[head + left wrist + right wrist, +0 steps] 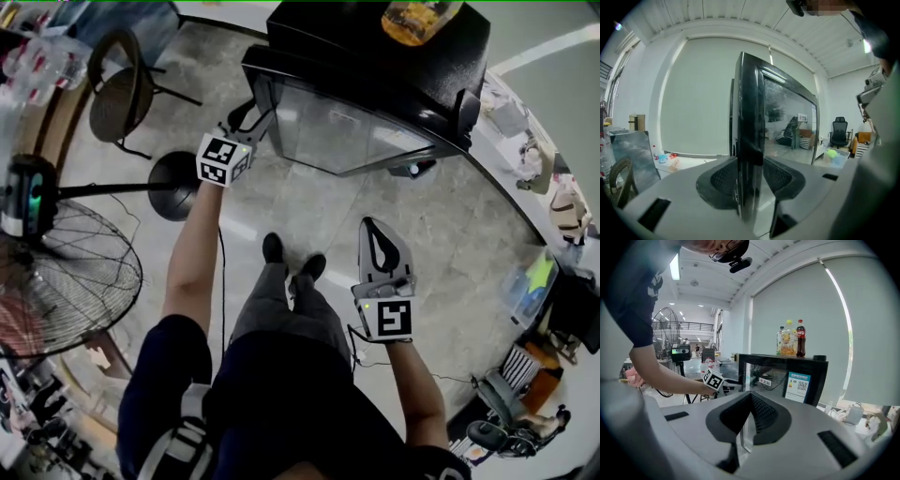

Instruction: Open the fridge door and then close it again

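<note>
A black fridge (375, 56) stands ahead of me, and its glass door (356, 131) is swung out from the body. My left gripper (255, 111) is at the door's free left edge. In the left gripper view the door's black edge (749, 117) runs upright between the jaws of the left gripper (750, 154), and both pads lie against it. My right gripper (380, 230) hangs lower, over the floor in front of the fridge, shut with nothing in it. In the right gripper view the pads of the right gripper (750, 397) meet, with the fridge (797, 376) beyond them.
Bottles (417, 19) stand on the fridge top. A large floor fan (56, 272) and a stand's round base (173, 183) are at the left, with a chair (122, 94) behind. A curved counter with clutter (553, 281) runs along the right. My feet (291, 262) are on the tiled floor.
</note>
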A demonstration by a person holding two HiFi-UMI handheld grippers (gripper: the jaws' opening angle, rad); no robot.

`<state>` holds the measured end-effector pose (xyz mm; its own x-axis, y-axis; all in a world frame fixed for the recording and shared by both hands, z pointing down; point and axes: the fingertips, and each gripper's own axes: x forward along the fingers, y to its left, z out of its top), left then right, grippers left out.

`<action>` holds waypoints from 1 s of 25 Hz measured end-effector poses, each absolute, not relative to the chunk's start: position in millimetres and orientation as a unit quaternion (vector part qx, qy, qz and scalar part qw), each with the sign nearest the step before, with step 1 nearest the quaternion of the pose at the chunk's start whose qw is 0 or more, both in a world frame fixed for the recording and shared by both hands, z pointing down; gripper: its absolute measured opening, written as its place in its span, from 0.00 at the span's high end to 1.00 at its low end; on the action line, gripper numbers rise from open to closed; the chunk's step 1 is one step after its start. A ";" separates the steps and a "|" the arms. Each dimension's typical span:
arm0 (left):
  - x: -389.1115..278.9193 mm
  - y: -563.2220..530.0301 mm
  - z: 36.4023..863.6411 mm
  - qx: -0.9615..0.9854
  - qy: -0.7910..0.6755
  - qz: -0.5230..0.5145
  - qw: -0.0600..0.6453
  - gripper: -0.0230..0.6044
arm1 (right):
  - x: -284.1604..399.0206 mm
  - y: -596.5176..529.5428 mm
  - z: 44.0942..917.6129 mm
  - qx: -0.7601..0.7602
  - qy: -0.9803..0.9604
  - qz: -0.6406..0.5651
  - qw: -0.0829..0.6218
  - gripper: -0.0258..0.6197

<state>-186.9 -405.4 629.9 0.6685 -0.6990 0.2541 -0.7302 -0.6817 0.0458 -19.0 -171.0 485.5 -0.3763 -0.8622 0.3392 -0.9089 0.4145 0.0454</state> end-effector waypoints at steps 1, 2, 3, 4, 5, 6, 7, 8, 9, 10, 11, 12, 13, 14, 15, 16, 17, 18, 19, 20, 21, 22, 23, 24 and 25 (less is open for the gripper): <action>-188.4 -400.8 629.7 0.909 -0.397 0.110 0.072 0.67 | -20.4 -170.2 484.8 0.535 -0.827 0.074 0.157 0.93; -189.6 -397.0 629.6 0.906 -0.401 0.111 0.073 0.67 | -22.0 -169.0 483.9 0.534 -0.827 0.073 0.158 0.93; -190.7 -393.4 629.6 0.904 -0.406 0.112 0.073 0.67 | -23.4 -167.5 482.7 0.533 -0.828 0.073 0.158 0.93; -191.8 -389.5 629.9 0.903 -0.409 0.112 0.073 0.67 | -24.6 -165.6 481.4 0.533 -0.828 0.073 0.158 0.93; -193.1 -385.0 630.3 0.901 -0.412 0.112 0.073 0.67 | -25.4 -163.4 480.0 0.532 -0.829 0.071 0.158 0.93; -194.7 -380.1 630.5 0.900 -0.414 0.113 0.073 0.68 | -26.1 -161.0 478.4 0.531 -0.830 0.071 0.157 0.93; -196.6 -374.7 630.5 0.899 -0.418 0.113 0.073 0.68 | -26.6 -158.5 476.4 0.531 -0.830 0.070 0.155 0.93; -198.4 -369.0 630.5 0.897 -0.421 0.114 0.074 0.68 | -26.6 -156.0 473.9 0.531 -0.831 0.070 0.153 0.93; -199.8 -363.5 630.2 0.894 -0.426 0.116 0.075 0.69 | -25.9 -153.4 471.4 0.531 -0.831 0.070 0.151 0.93; -200.4 -358.1 629.7 0.892 -0.430 0.117 0.075 0.69 | -24.6 -150.9 468.6 0.533 -0.830 0.069 0.149 0.93; -200.8 -352.4 629.2 0.890 -0.434 0.118 0.075 0.69 | -23.2 -148.2 465.9 0.535 -0.830 0.067 0.146 0.93; -201.4 -346.2 628.7 0.888 -0.439 0.119 0.075 0.69 | -22.1 -145.3 464.0 0.535 -0.830 0.065 0.144 0.93; -202.4 -340.2 628.3 0.885 -0.443 0.121 0.075 0.70 | -21.3 -142.5 463.0 0.535 -0.830 0.064 0.142 0.93; -203.4 -334.7 627.9 0.882 -0.448 0.122 0.076 0.70 | -20.7 -140.2 462.9 0.534 -0.831 0.064 0.141 0.93; -204.0 -329.6 627.6 0.880 -0.452 0.123 0.076 0.70 | -20.0 -138.1 463.0 0.534 -0.831 0.063 0.140 0.93; -204.3 -324.6 627.4 0.878 -0.456 0.123 0.077 0.71 | -19.2 -135.9 463.1 0.534 -0.831 0.063 0.138 0.93; -204.6 -319.3 627.1 0.876 -0.460 0.124 0.078 0.71 | -18.1 -133.1 463.3 0.536 -0.831 0.064 0.137 0.93; -204.6 -313.7 626.8 0.874 -0.463 0.125 0.079 0.72 | -16.7 -129.9 463.3 0.537 -0.830 0.065 0.137 0.93; -204.4 -307.8 626.8 0.872 -0.465 0.128 0.081 0.72 | -15.2 -126.7 462.9 0.538 -0.830 0.066 0.135 0.93; -204.3 -301.8 627.3 0.870 -0.468 0.132 0.084 0.72 | -13.5 -123.8 462.4 0.539 -0.829 0.068 0.134 0.93; -204.2 -295.8 628.2 0.868 -0.470 0.136 0.085 0.73 | -11.7 -121.2 462.1 0.540 -0.828 0.071 0.135 0.93; -204.0 -290.1 629.0 0.866 -0.472 0.139 0.085 0.73 | -10.0 -119.0 461.7 0.541 -0.827 0.073 0.135 0.93; -203.2 -285.1 628.5 0.865 -0.474 0.139 0.083 0.73 | -8.6 -117.1 461.1 0.541 -0.827 0.074 0.135 0.93; -202.2 -280.6 626.5 0.865 -0.476 0.137 0.080 0.74 | -7.5 -115.2 460.3 0.541 -0.827 0.075 0.135 0.93; -201.5 -276.3 624.2 0.864 -0.479 0.135 0.078 0.74 | -6.9 -113.4 459.4 0.541 -0.827 0.075 0.134 0.93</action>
<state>-201.5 -276.3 624.2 0.5047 -0.8063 0.3086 -0.8485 -0.5293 0.0049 -6.9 -113.4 459.4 -0.3776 -0.8751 0.3028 -0.9152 0.4024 0.0216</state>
